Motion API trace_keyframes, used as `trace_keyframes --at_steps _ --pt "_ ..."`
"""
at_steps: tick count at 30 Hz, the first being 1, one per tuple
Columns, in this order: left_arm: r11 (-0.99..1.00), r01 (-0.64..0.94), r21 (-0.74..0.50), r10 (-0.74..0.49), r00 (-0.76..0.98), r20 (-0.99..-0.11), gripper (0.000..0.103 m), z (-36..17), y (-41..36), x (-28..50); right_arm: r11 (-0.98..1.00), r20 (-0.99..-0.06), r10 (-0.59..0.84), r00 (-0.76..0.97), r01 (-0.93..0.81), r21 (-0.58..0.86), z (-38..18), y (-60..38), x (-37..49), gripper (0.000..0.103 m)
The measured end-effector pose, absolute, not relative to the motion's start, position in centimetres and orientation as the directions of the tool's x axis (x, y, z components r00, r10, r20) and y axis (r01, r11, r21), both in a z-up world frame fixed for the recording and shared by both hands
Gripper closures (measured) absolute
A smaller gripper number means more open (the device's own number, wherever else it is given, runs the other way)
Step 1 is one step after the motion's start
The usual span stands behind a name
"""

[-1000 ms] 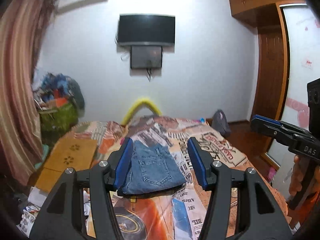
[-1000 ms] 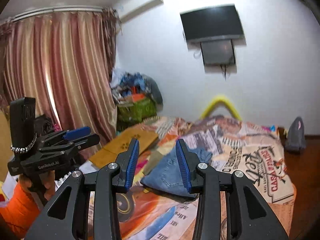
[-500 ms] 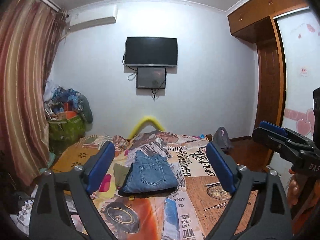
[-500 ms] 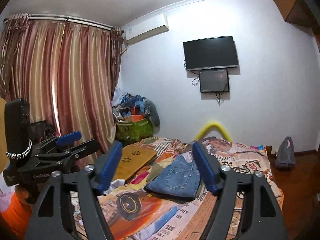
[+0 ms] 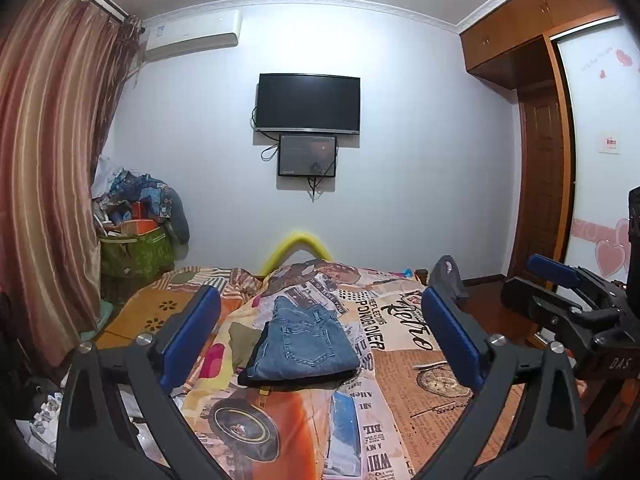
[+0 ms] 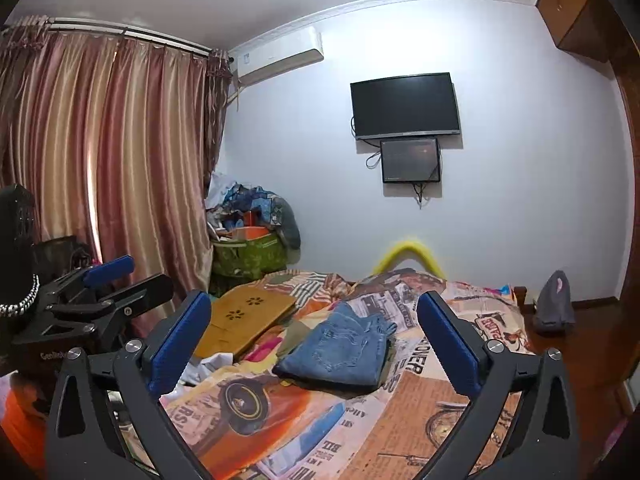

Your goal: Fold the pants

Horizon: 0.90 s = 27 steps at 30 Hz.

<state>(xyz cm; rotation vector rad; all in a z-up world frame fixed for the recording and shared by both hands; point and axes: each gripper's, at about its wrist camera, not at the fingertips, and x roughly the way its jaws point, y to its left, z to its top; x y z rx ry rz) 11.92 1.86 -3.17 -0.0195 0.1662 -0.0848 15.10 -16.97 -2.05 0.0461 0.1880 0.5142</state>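
Observation:
A folded pair of blue jeans (image 5: 306,344) lies flat on the patterned bedspread (image 5: 408,364), back pocket up; it also shows in the right wrist view (image 6: 344,350). My left gripper (image 5: 320,340) is open and empty, held above the near end of the bed, well short of the jeans. My right gripper (image 6: 314,340) is open and empty too, also back from the jeans. Each gripper shows from the side in the other's view, the right (image 5: 560,300) and the left (image 6: 104,300).
A wooden lap tray (image 6: 244,320) lies on the bed left of the jeans, with an olive cloth (image 5: 242,342) beside them. A heaped green basket (image 5: 136,252) stands by the curtain. A grey bag (image 6: 554,304) sits on the floor at right, near the wardrobe (image 5: 540,184).
Both grippers have opened from nearly closed to wide. Both have pulled back and up from the jeans, which now look smaller and farther away.

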Motion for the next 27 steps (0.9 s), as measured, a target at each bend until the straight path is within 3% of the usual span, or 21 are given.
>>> trace_keyframes --at_steps 27 --pt "0.995 0.09 -0.04 -0.096 0.976 -0.197 0.001 -4.13 1.79 12.89 0.879 -0.183 0.476 0.86 -0.462 0.115 -1.99 -17.65 14.38 0.0"
